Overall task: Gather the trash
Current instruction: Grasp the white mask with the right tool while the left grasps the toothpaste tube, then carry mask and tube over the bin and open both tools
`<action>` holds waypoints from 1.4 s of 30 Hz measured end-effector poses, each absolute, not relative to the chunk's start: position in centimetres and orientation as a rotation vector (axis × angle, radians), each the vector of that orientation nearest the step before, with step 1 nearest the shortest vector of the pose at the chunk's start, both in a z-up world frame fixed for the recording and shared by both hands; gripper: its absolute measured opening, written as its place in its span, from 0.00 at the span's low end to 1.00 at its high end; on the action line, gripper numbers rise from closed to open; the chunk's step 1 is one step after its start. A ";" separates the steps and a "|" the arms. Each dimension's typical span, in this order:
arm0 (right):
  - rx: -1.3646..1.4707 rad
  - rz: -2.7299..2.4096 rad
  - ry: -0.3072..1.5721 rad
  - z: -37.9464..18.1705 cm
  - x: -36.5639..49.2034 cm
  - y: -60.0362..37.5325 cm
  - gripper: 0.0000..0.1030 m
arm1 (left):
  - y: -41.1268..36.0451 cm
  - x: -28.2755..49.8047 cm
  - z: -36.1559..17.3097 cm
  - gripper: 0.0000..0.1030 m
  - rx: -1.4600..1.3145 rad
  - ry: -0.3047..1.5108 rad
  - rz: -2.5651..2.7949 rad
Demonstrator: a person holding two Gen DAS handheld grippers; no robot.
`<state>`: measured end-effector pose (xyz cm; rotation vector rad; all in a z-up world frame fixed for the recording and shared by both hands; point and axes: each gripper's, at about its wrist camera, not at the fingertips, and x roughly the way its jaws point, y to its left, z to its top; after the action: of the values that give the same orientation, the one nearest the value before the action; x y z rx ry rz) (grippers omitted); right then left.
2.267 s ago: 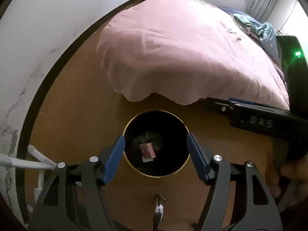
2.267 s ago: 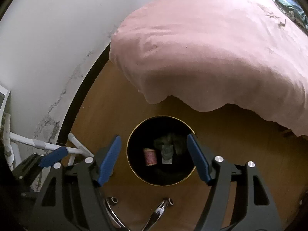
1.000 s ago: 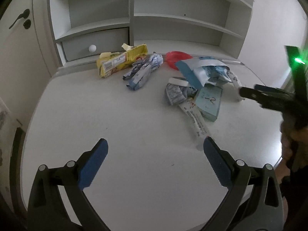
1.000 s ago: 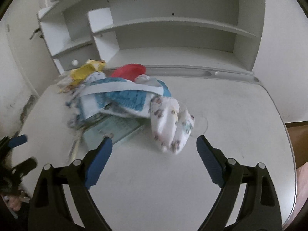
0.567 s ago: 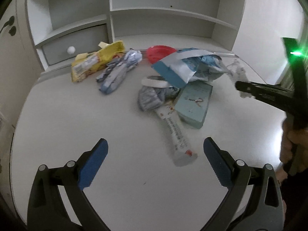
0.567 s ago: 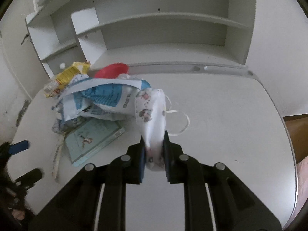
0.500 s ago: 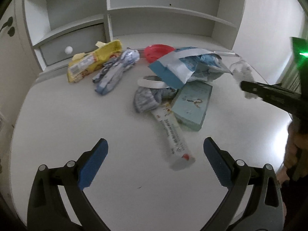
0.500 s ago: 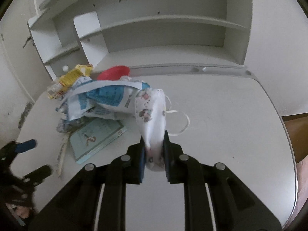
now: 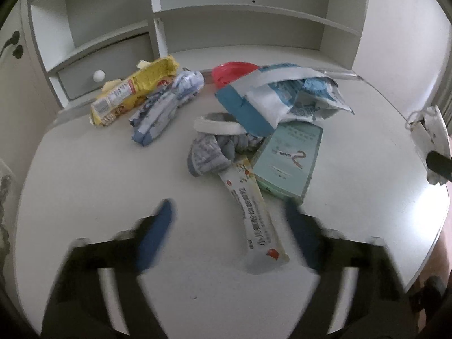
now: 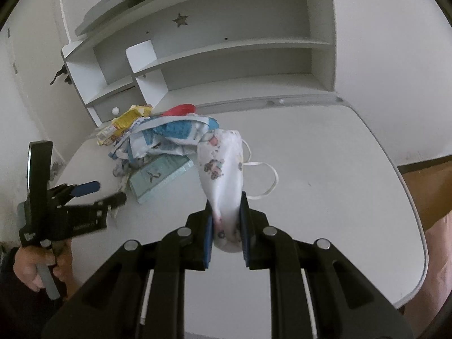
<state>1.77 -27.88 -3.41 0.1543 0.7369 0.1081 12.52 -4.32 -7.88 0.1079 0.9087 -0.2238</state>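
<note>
Lying at the far left of the white desk (image 9: pixel 84 186), a yellow snack wrapper (image 9: pixel 132 91) sat against the shelf unit (image 9: pixel 197 22), with a crumpled blue-and-white wrapper (image 9: pixel 166 104) just beside it on the right. Toward the middle, a grey striped sock (image 9: pixel 212 152) with a white cuff lay bunched, touching the upper end of a long white sachet (image 9: pixel 251 212) printed with red characters. That sachet ran down between the spread fingers of the left gripper (image 9: pixel 230 236), whose blue pads (image 9: pixel 156 233) were blurred and stood wide apart on either side of it, gripping nothing. Right of the sock, a pale green booklet (image 9: pixel 288 159) lay flat, its top edge tucked under a torn blue-and-white plastic bag (image 9: pixel 279 96); a red lid (image 9: pixel 231 70) showed behind the bag.

In the right wrist view, the same pile sat left of centre on the desk, and the left gripper appeared at the left edge, held in the person's hand (image 10: pixel 36 265). The right gripper (image 10: pixel 226 237) was clamped on a white child's face mask (image 10: pixel 223 169) printed with small cartoon figures, lifted above the desk just beside the pile, its ear loop (image 10: pixel 262 180) hanging off to the right.
</note>
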 end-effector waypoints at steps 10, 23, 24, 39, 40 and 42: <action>0.230 -0.031 0.716 -4.1 -2.8 -33.8 0.16 | -4.1 8.7 -4.3 0.17 0.129 0.837 -0.300; 0.422 -0.512 0.701 -8.0 -15.6 -50.3 0.16 | -28.1 1.0 -2.5 0.17 0.290 0.749 -0.889; 0.438 -0.544 0.709 -8.6 -16.6 -51.4 0.16 | -30.7 -0.1 -3.0 0.17 0.302 0.753 -0.959; 0.850 -0.767 1.021 -25.3 -28.3 -63.7 0.16 | -53.5 -9.3 -21.4 0.17 0.557 1.071 -1.334; 0.862 -0.763 1.037 -26.0 -28.3 -63.9 0.16 | -54.0 -9.4 -22.4 0.17 0.563 1.090 -1.328; 0.871 -0.763 1.060 -27.0 -28.3 -64.0 0.16 | -54.5 -9.7 -23.8 0.17 0.576 1.112 -1.326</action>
<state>-28.34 -64.03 -27.00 0.8714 1.0600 -0.7627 -9.72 -54.52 -23.78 0.5762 1.1121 -1.3257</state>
